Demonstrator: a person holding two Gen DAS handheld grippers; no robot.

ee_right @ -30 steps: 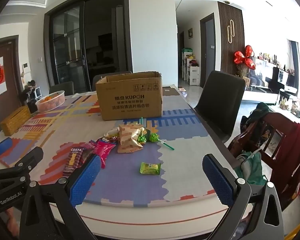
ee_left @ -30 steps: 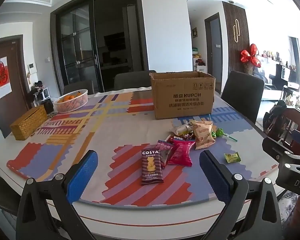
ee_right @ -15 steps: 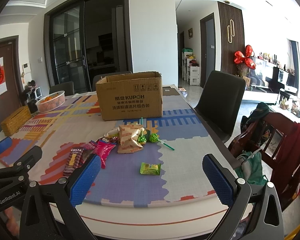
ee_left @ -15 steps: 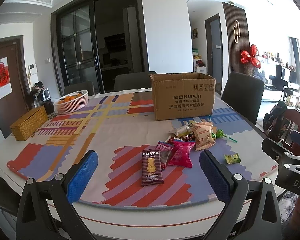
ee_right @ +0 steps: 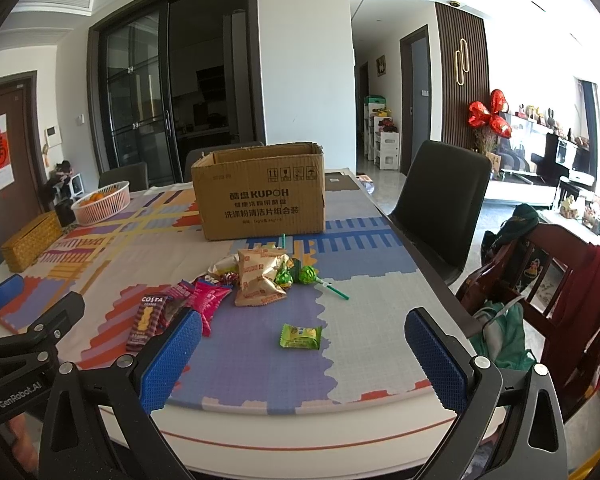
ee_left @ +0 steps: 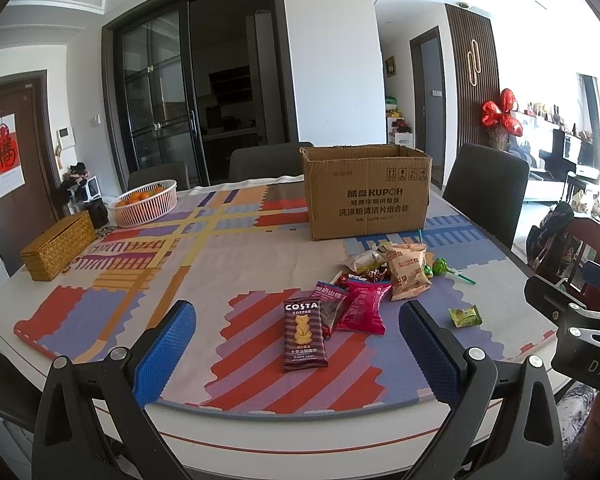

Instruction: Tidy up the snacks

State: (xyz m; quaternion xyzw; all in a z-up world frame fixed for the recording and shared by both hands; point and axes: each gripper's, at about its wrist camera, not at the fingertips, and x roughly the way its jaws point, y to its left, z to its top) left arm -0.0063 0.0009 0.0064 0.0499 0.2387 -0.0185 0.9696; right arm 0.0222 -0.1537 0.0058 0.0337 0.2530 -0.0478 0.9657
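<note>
Snacks lie scattered on the patterned table mat in front of an open cardboard box (ee_left: 366, 192) (ee_right: 260, 196). Nearest is a brown Costa biscuit pack (ee_left: 304, 334) (ee_right: 146, 320), then pink packs (ee_left: 364, 304) (ee_right: 210, 300), a tan bag (ee_left: 408, 270) (ee_right: 260, 276), green lollipops (ee_left: 440, 268) (ee_right: 308, 276) and a small green sweet (ee_left: 465, 316) (ee_right: 300, 336). My left gripper (ee_left: 296, 356) hangs open over the table's near edge, short of the Costa pack. My right gripper (ee_right: 304, 364) is open too, just short of the green sweet. Both hold nothing.
A white basket of oranges (ee_left: 146, 202) and a woven box (ee_left: 58, 246) stand at the far left. Dark chairs (ee_right: 444, 212) line the far and right sides; a wooden chair with clothes (ee_right: 540, 280) stands at the right. Bare mat (ee_left: 140, 264) spreads left of the snacks.
Both grippers have stayed open and nearly still; the view has barely shifted and no snack has moved.
</note>
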